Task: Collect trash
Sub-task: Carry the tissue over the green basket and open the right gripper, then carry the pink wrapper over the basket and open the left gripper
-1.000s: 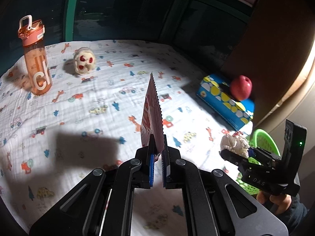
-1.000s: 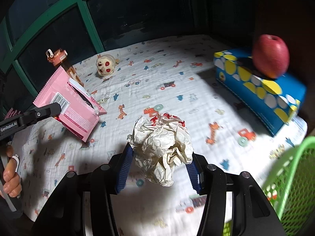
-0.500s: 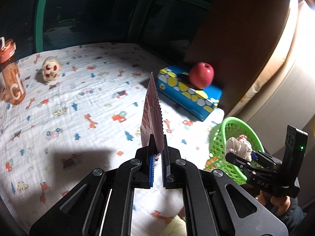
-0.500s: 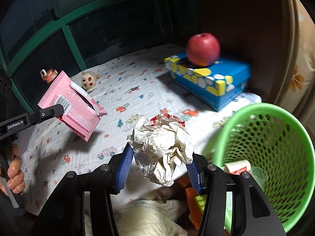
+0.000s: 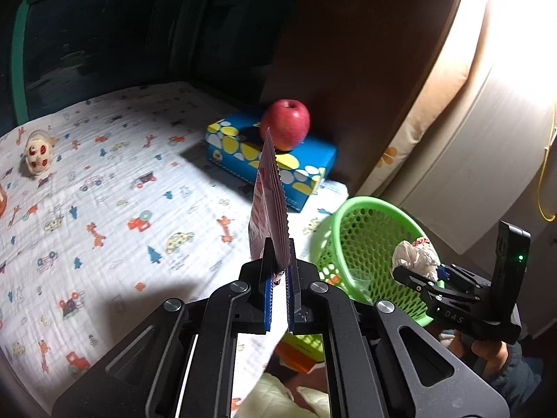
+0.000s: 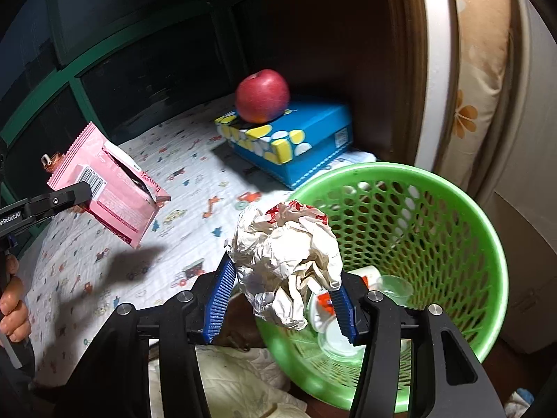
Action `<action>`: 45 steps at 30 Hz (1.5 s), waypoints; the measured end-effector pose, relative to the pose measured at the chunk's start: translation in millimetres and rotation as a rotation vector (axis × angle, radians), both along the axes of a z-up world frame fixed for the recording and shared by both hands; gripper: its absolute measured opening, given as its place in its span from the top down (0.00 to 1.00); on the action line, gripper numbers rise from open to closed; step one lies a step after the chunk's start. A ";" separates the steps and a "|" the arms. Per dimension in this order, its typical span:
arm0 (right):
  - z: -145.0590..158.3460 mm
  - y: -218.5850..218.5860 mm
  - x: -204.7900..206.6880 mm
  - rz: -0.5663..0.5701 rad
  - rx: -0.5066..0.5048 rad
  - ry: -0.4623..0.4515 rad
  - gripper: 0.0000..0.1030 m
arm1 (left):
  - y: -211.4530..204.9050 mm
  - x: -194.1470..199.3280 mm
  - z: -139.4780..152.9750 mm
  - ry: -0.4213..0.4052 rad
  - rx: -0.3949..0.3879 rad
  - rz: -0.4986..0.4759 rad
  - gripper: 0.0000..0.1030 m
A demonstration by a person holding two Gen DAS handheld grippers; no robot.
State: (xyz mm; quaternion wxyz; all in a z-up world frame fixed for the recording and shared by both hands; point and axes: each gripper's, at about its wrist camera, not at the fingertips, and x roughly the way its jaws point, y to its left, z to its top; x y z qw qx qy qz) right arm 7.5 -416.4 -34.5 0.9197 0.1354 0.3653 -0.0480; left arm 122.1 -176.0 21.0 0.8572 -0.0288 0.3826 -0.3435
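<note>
Green basket [image 6: 435, 209] beside the printed-cloth surface [image 5: 104, 209]: right claw [image 6: 283, 299] pinching crumpled paper [image 6: 289, 254] at its rim, left claw [image 5: 278, 278] pressed on pink wrapper [image 6: 115, 195] nearby.

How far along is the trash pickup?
Done: cups and scraps already lie in the green basket. In hand: the right gripper clamps a crumpled paper ball near the basket rim; the left gripper pinches a pink wrapper above the bed. Left: drop both. The apple, tissue box and toy aren't obviously trash.
</note>
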 end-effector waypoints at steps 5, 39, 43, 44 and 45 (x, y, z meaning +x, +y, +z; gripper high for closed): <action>0.9 -23.5 -13.7 -0.057 -0.009 0.001 0.51 | -23.4 -5.7 3.6 -0.006 0.004 -0.045 0.96; 11.7 -100.3 -70.8 -0.239 -0.006 -0.047 0.33 | -154.5 -43.3 -18.2 0.053 0.079 -0.295 0.94; 12.3 -99.6 -74.9 -0.235 0.004 -0.054 0.33 | -159.2 -44.3 -24.2 0.072 0.087 -0.307 0.93; 12.3 -99.4 -75.2 -0.234 0.006 -0.055 0.33 | -159.9 -44.5 -25.8 0.078 0.088 -0.310 0.93; 12.1 -99.3 -75.8 -0.234 0.008 -0.056 0.33 | -160.4 -44.1 -27.1 0.085 0.087 -0.312 0.93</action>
